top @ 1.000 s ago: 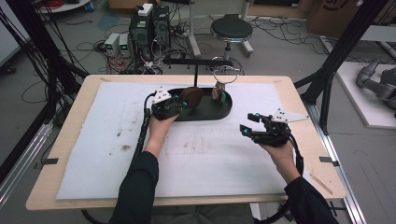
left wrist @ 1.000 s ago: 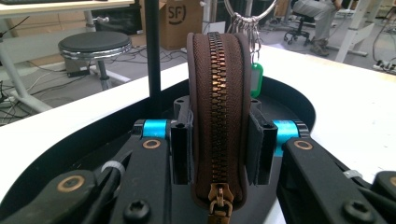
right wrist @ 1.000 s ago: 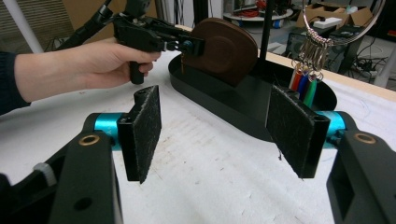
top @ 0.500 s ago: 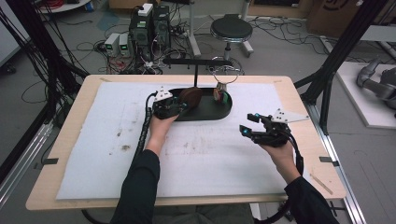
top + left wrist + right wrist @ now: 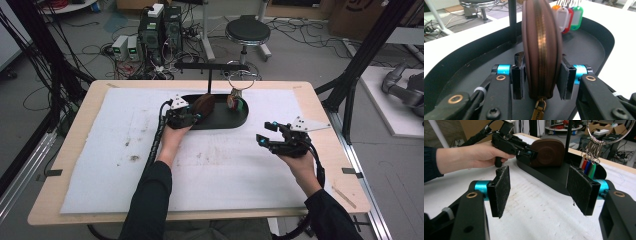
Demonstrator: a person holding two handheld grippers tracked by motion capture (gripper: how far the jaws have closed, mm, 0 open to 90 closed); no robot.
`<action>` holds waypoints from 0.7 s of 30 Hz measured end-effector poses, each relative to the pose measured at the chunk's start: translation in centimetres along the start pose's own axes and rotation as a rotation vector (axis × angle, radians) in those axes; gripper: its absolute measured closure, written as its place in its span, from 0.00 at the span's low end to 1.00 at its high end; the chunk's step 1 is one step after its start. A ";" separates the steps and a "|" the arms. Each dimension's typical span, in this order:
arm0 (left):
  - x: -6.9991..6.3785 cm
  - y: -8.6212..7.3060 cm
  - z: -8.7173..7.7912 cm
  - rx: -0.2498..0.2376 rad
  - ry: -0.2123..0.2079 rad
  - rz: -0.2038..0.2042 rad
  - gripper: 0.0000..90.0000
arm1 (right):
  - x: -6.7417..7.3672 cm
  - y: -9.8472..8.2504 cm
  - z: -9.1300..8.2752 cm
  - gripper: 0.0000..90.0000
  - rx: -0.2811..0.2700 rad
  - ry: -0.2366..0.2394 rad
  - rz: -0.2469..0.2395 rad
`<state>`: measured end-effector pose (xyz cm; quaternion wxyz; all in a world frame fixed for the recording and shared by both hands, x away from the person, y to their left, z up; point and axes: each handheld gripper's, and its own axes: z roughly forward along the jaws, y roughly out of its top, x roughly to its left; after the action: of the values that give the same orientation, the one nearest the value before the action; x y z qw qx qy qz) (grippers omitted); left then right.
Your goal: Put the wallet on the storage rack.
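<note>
A brown zipped pouch stands on its edge in a black oval tray at the back of the table. My left gripper has a jaw on each side of the pouch. Its jaws have just been opening, and the pads still lie against the pouch's sides. The zip pull hangs at the pouch's lower end, between the jaws. My right gripper hovers over the white mat to the right, open, with nothing between its pads. It points towards the tray and the pouch.
A black stand rises from the tray, and a wire ring hangs from its crossbar with several coloured key tags reaching into the tray. A white mat covers most of the wooden table. A stool and electronics stand beyond it.
Neither hand has shifted. The pouch, tray and key tags are where they were.
</note>
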<state>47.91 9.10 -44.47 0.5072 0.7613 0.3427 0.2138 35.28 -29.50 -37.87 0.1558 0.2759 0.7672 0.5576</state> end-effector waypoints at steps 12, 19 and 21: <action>0.1 0.1 -0.4 0.034 0.029 0.031 0.65 | 0.0 0.0 0.1 0.41 -0.001 0.000 -0.005; -0.1 0.6 -0.8 0.054 0.076 0.046 0.54 | 0.0 0.0 0.0 0.41 -0.002 0.001 -0.004; -0.2 0.9 -1.1 0.067 0.114 0.053 0.50 | 0.0 0.0 0.0 0.41 -0.002 0.001 -0.003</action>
<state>47.27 9.41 -43.23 0.4552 0.7734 0.3576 0.2584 35.27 -29.45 -37.87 0.1567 0.2744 0.7673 0.5581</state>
